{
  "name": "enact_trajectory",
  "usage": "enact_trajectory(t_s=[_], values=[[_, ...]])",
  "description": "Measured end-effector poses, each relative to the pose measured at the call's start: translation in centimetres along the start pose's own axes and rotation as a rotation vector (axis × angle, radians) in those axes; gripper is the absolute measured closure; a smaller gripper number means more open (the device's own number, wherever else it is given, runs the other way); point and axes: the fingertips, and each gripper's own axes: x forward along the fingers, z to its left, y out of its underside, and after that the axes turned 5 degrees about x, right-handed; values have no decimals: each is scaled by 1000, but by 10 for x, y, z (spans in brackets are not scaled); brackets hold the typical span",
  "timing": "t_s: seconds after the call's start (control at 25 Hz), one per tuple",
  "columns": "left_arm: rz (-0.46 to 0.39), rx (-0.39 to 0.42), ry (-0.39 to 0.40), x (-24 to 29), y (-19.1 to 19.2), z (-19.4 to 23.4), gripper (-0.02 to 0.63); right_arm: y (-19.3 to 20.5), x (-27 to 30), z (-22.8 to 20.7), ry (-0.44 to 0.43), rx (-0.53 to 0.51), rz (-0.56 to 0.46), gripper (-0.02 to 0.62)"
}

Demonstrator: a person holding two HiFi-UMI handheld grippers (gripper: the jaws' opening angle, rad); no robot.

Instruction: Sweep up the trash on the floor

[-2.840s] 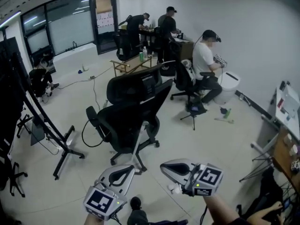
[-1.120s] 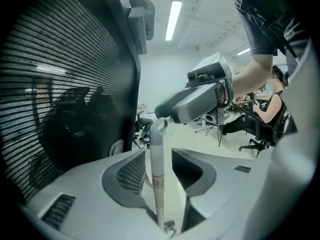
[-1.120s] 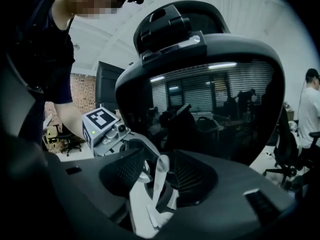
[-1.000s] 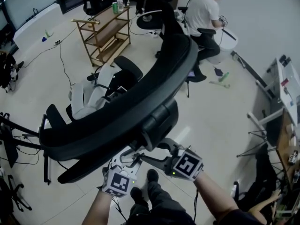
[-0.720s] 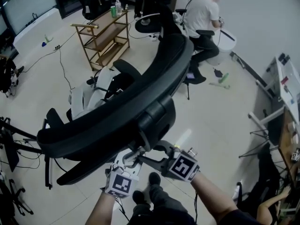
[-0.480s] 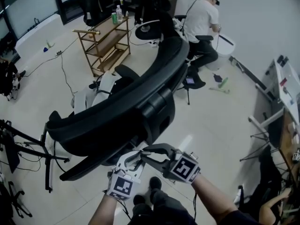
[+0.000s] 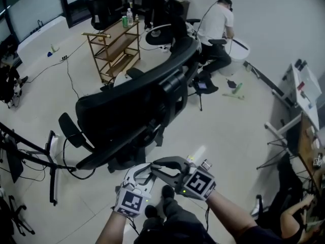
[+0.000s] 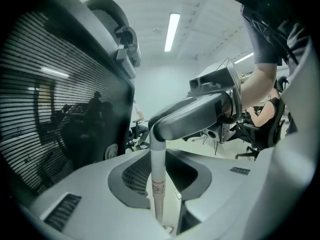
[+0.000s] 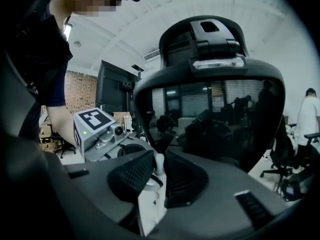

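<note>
- As their fingers had just been closing, left gripper (image 8: 159,186) and right gripper (image 9: 156,176) clamped one upright white pole (image 8: 157,166), right topmost.
- Far right on the floor (image 7: 238,136) lay green scraps (image 7: 235,89), likely the trash, beyond the office chair (image 7: 132,111).

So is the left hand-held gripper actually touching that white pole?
Touching. The left gripper view shows the left hand-held gripper's jaws, which have just been closing, pressing on both sides of the white pole.
</note>
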Motion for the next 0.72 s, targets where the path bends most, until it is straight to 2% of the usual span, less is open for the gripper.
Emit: enact_trajectory(t_s=[0.28, 0.52, 0.72], values=[[-76, -9, 65, -45, -41, -36, 515, -32, -33, 52, 49, -49, -21, 514], [-140, 26, 157, -45, -79, -76, 515, -47, -84, 64, 199, -40, -58, 517], [-165, 67, 251, -30, -101, -116, 515, -42, -133, 60, 321, 58, -106, 517]])
